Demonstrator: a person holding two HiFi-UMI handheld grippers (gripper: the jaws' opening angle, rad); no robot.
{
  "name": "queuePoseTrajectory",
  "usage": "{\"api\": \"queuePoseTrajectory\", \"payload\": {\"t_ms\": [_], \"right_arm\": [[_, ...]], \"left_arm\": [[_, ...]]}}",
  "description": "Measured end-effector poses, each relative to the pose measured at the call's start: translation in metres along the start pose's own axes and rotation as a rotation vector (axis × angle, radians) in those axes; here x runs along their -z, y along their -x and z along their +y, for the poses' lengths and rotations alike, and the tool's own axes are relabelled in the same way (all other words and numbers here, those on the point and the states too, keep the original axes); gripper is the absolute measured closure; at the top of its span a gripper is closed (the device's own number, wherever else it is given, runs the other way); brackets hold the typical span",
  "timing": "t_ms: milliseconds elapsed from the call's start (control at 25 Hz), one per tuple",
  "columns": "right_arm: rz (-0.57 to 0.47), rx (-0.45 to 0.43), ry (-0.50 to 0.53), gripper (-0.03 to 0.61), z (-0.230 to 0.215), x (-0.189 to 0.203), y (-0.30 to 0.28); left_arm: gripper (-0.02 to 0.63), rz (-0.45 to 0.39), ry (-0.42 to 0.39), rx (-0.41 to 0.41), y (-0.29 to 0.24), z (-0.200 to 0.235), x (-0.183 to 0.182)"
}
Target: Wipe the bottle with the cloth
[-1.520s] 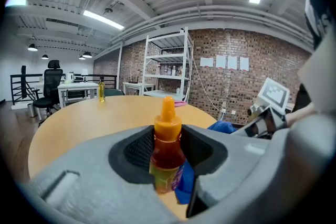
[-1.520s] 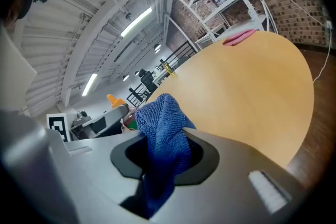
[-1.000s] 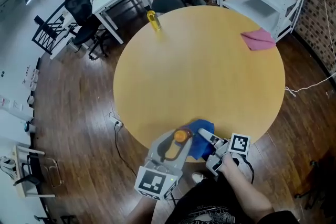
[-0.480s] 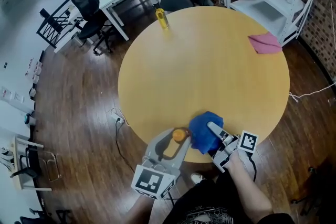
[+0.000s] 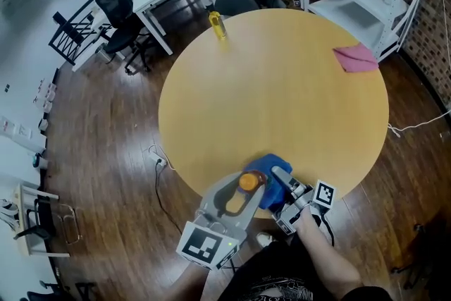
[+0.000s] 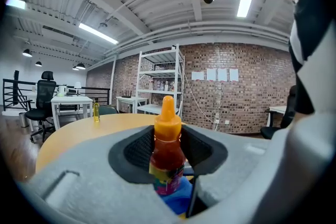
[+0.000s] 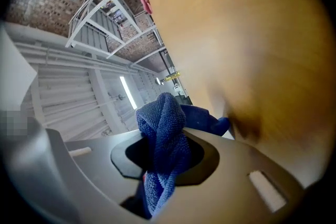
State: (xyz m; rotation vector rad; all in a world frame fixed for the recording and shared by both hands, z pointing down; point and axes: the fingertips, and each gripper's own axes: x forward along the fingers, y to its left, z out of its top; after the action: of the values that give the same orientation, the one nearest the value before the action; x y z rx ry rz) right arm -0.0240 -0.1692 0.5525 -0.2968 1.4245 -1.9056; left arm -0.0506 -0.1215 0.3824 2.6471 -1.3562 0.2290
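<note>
lower centre of the head view, at the table's [image 5: 282, 81] near edge: the left gripper [image 5: 248, 183] clamps the orange-capped bottle [image 6: 167, 147] upright. the right gripper [image 5: 277, 175], just right of it, pinches the blue cloth [image 5: 263, 164], bunched beside the bottle.

The bottle [image 6: 167, 152] has its base hidden behind the cloth [image 6: 176, 199], its label blurred.
</note>
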Motion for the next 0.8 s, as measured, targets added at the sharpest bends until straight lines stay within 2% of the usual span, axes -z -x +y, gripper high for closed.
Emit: {"api": "queuePoseTrajectory", "payload": {"t_ms": [80, 240, 520, 600, 800], "right_arm": [[-0.005, -0.018, -0.019, 0.497, 0.002, -0.005, -0.007], [-0.016, -0.035, 0.010, 0.497, 0.012, -0.019, -0.012], [-0.037, 0.013, 0.120, 0.497, 0.024, -0.033, 0.016], [-0.057, 0.032, 0.182, 0.497, 0.029, -0.037, 0.030], [-0.039, 0.102, 0.441, 0.497, 0.060, -0.026, 0.045]], "left_arm": [[0.459, -0.011, -0.002, 0.002, 0.002, -0.001, -0.003], [0.459, -0.021, -0.001, 0.001, 0.006, 0.001, -0.005], [0.459, 0.024, 0.023, -0.024, -0.001, 0.012, 0.026], [0.459, 0.035, 0.024, -0.032, -0.006, 0.014, 0.038], [0.459, 0.080, 0.010, -0.067, -0.023, 0.023, 0.075]]}}
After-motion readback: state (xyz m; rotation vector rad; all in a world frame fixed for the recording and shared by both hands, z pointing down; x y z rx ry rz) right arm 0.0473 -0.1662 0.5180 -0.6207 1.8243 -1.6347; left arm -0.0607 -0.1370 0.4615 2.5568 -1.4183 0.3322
